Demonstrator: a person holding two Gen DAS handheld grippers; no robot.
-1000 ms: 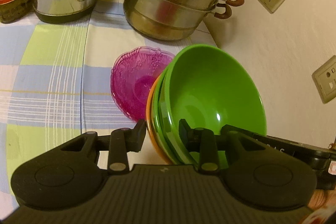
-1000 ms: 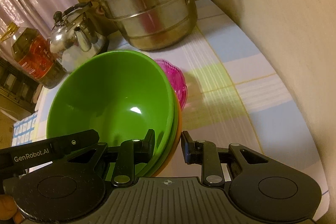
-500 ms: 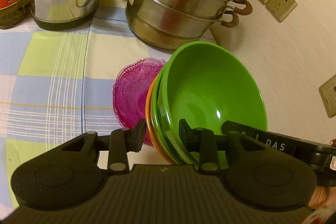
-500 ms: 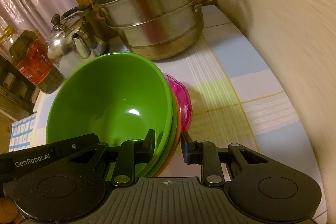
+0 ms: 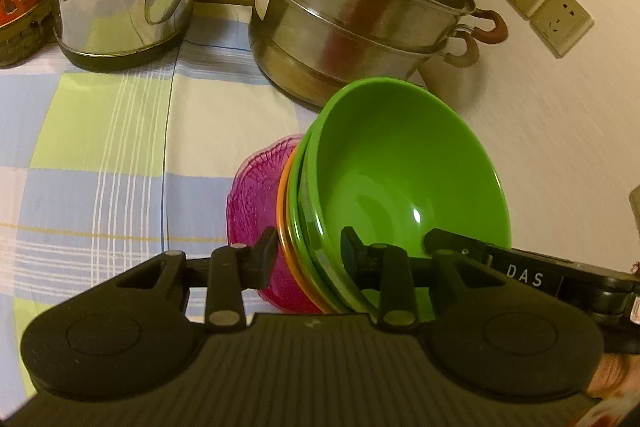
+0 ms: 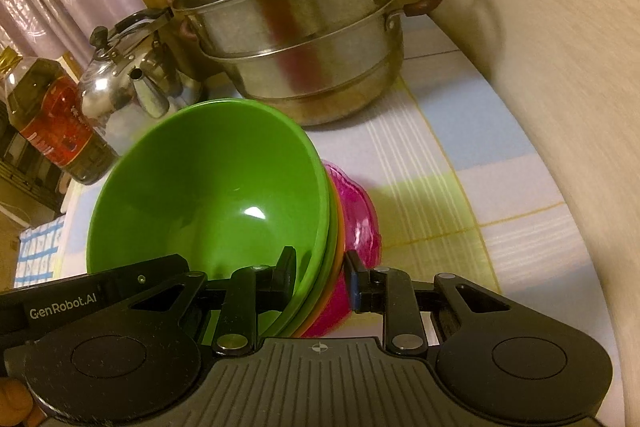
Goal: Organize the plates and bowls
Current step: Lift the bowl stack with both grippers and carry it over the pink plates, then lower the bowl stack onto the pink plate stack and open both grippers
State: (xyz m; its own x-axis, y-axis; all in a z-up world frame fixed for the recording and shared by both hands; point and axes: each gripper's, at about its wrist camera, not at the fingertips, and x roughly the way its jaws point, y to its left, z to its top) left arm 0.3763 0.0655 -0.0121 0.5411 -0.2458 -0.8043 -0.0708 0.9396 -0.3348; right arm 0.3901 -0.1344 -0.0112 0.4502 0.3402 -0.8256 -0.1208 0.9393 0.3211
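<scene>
Between both grippers, the nested bowl stack (image 5: 404,179), green over orange, hangs above the checked cloth (image 5: 100,155); left gripper (image 5: 308,255) and right gripper (image 6: 320,271) each clamp opposite rims, jaws narrow. Stack has travelled nearer the steamer pot (image 5: 360,11), over the pink dish (image 5: 256,203); carry continues, placement pending

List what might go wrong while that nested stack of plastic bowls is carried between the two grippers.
1. The left gripper and right gripper each pinch only the rims of the stack of green and orange plastic bowls; uneven motion might tilt it or slip it free.
2. The pink patterned glass dish sits under the stack and might drop.
3. The stainless steel steamer pot stands close ahead; the bowls may knock it.
</scene>
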